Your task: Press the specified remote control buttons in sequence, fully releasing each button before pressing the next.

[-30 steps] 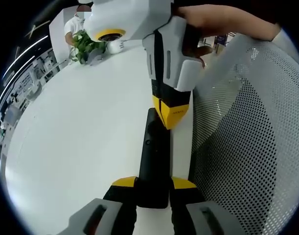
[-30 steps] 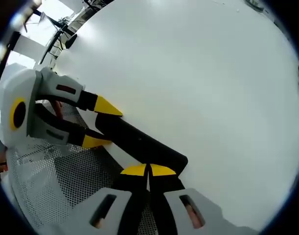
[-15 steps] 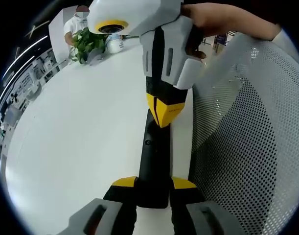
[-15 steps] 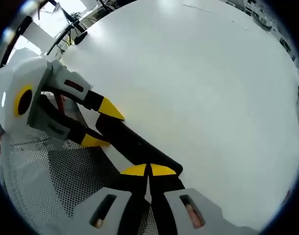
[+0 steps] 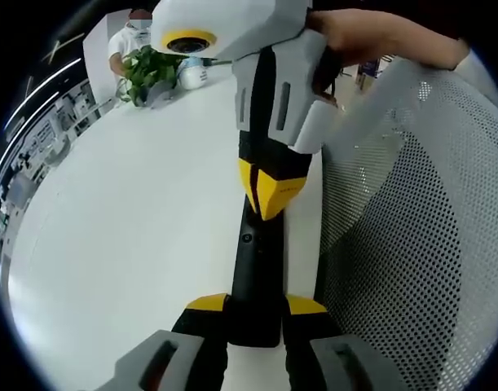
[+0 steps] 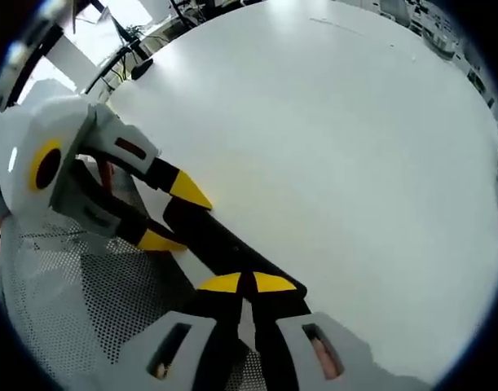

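Black remote control [image 5: 257,269] lies lengthwise near the edge of a white table [image 5: 126,228], just beside a perforated white mesh chair back [image 5: 412,244]. Left gripper [image 5: 257,305] clamps the remote's near end, one yellow-tipped jaw on each long side, opened just to the body's width. Right gripper [image 5: 271,195], jaws brought together w/ nothing between them, points its joined tips down onto the remote's far half; in the right gripper view the tips [image 6: 247,283] sit at the remote's [image 6: 224,244] end, w/ the left gripper [image 6: 175,216] holding the other end. Contact vs. slight gap: cannot tell. Judged stage: mid-sequence, one button press in hand; which button, and how many remain, not determinable. Potted plant [image 5: 147,73] stands well apart.
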{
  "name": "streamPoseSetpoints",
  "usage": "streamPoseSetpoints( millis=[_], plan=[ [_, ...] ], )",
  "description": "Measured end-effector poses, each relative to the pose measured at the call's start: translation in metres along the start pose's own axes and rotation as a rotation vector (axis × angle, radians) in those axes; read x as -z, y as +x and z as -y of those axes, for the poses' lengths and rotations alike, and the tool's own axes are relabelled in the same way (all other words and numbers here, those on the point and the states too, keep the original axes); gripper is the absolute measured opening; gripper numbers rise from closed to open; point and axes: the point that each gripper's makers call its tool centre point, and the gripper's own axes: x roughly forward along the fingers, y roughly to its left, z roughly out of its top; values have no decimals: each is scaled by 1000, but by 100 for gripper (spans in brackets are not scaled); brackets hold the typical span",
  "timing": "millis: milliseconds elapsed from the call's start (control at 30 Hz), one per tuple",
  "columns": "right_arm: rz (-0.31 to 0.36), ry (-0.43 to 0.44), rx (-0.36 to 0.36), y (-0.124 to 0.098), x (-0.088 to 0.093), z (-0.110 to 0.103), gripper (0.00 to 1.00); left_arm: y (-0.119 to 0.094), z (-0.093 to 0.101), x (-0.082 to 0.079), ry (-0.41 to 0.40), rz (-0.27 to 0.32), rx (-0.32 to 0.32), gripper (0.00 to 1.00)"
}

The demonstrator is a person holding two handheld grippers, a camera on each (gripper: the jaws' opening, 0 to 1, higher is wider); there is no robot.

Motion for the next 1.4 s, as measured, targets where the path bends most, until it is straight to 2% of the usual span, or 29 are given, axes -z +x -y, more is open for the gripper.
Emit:
streamPoseSetpoints(
  millis=[333, 467, 533, 733, 1000, 1033, 1100, 1267, 1400],
  plan=[
    [-19, -78, 56, 1, 0, 1, 0, 0, 0, 0, 5, -7, 1, 25],
    [-50, -259, 113, 1, -1, 0, 0, 0, 0, -1, 3, -4, 2, 25],
    [-62, -283, 129, 2, -1, -1, 0, -1, 0, -1, 2, -3, 1, 25],
    [-48, -225, 123, 2, -2, 2, 0, 0, -1, -1, -13, -3, -3, 25],
    [-77, -226, 113, 2, -2, 3, 0, 1, -1, -1, -19, 4, -5, 25],
    [-74, -211, 104, 2, -2, 3, 0, 2, -2, -1, -22, 8, -7, 25],
    [-36, -123, 85, 2, -2, 3, 0, 2, -2, -1, -23, 12, -6, 25],
    [-44, -160, 90, 2, -2, 3, 0, 2, -2, -1, -21, 13, -6, 25],
    [-28, -106, 69, 1, -2, 4, 0, 1, -1, -1, -23, 20, -7, 25]
  ],
)
